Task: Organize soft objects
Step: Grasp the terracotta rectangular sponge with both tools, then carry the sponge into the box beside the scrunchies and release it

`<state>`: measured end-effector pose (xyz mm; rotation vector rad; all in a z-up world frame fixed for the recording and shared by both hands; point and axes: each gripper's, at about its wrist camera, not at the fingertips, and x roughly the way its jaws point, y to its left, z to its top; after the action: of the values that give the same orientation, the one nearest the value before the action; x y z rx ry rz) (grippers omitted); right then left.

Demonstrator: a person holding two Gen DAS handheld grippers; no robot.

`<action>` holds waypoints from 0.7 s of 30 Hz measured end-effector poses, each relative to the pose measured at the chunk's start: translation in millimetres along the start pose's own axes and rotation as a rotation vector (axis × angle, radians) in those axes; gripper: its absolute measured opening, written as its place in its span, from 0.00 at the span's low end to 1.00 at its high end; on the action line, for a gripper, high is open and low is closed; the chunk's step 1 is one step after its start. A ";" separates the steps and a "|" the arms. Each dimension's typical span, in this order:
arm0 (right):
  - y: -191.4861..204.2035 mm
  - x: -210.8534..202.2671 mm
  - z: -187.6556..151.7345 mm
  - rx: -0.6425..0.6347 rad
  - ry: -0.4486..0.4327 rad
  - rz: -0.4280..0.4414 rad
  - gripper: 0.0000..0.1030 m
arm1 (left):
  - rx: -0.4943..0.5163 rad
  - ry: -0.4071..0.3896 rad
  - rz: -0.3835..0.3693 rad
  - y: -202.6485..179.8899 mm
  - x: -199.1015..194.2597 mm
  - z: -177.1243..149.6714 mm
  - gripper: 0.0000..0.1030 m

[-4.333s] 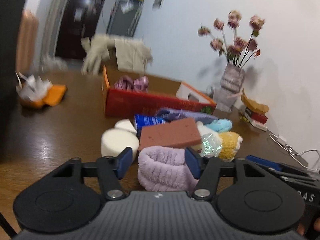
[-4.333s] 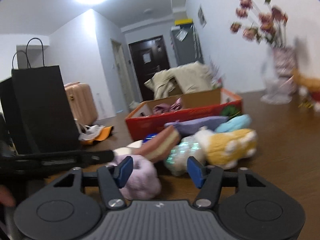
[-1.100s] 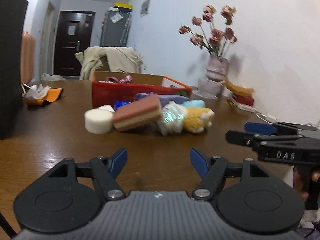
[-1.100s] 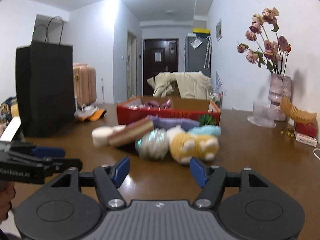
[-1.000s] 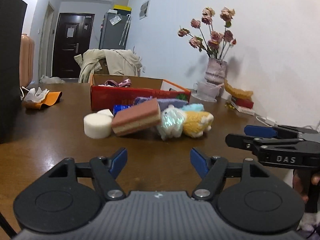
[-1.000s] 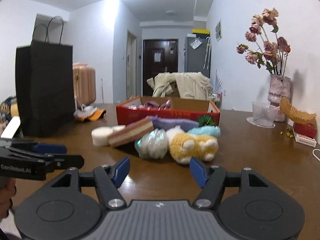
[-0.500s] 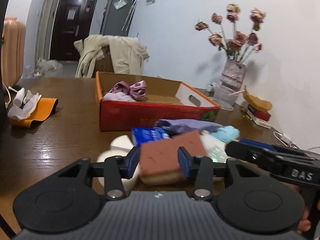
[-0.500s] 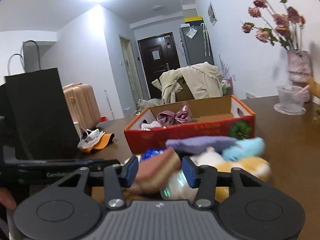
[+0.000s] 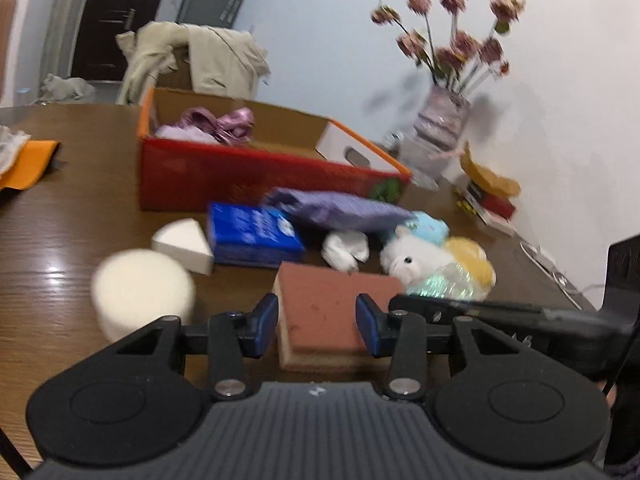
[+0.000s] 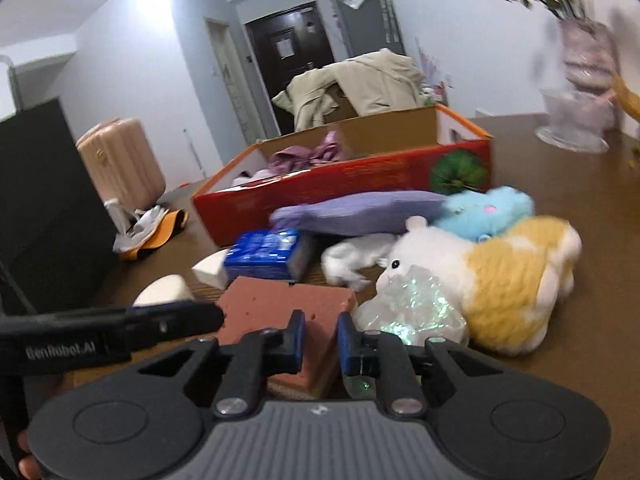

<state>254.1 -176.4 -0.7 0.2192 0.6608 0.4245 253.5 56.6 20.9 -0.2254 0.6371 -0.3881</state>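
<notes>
A red-brown sponge (image 9: 334, 314) with a yellow underside sits between the fingers of my left gripper (image 9: 317, 324), which is shut on its two sides. My right gripper (image 10: 320, 342) is shut on the sponge's near corner (image 10: 280, 312). Beyond lie a round white sponge (image 9: 142, 294), a white wedge sponge (image 9: 184, 244), a blue tissue pack (image 9: 252, 234), a purple cloth (image 9: 340, 210), a white-and-yellow plush (image 10: 480, 272), a blue plush (image 10: 486, 210) and a shiny crinkled wrap (image 10: 412, 304). The red cardboard box (image 9: 224, 176) holds pink and purple fabric (image 9: 212, 124).
A vase of dried flowers (image 9: 438, 136) stands at the far right by the wall. A black paper bag (image 10: 44, 208) stands on the left. An orange cloth (image 9: 30, 162) lies at the far left. A cable (image 9: 554, 268) runs along the table's right edge.
Both grippers have come forward from open, pulled-back positions and closed on the red-brown sponge. The right gripper's jaws have narrowed further since half a second ago.
</notes>
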 end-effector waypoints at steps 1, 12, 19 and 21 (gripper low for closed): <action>-7.8 -1.9 -0.3 0.018 0.007 0.030 0.16 | -0.004 0.015 -0.015 -2.3 4.7 -1.1 0.42; -22.2 -13.0 9.0 0.088 0.005 0.123 0.20 | -0.061 -0.031 0.028 -16.6 -15.7 -2.6 0.31; -9.6 -44.5 94.5 0.004 -0.170 0.185 0.22 | -0.009 -0.214 0.032 -47.6 -41.0 80.1 0.31; -17.6 -36.1 134.4 -0.043 -0.210 0.170 0.21 | -0.024 -0.237 0.022 -53.7 -22.3 112.7 0.31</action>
<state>319.3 -216.7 116.9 0.2766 0.4282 0.5701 291.5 27.0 138.3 -0.2820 0.4109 -0.3269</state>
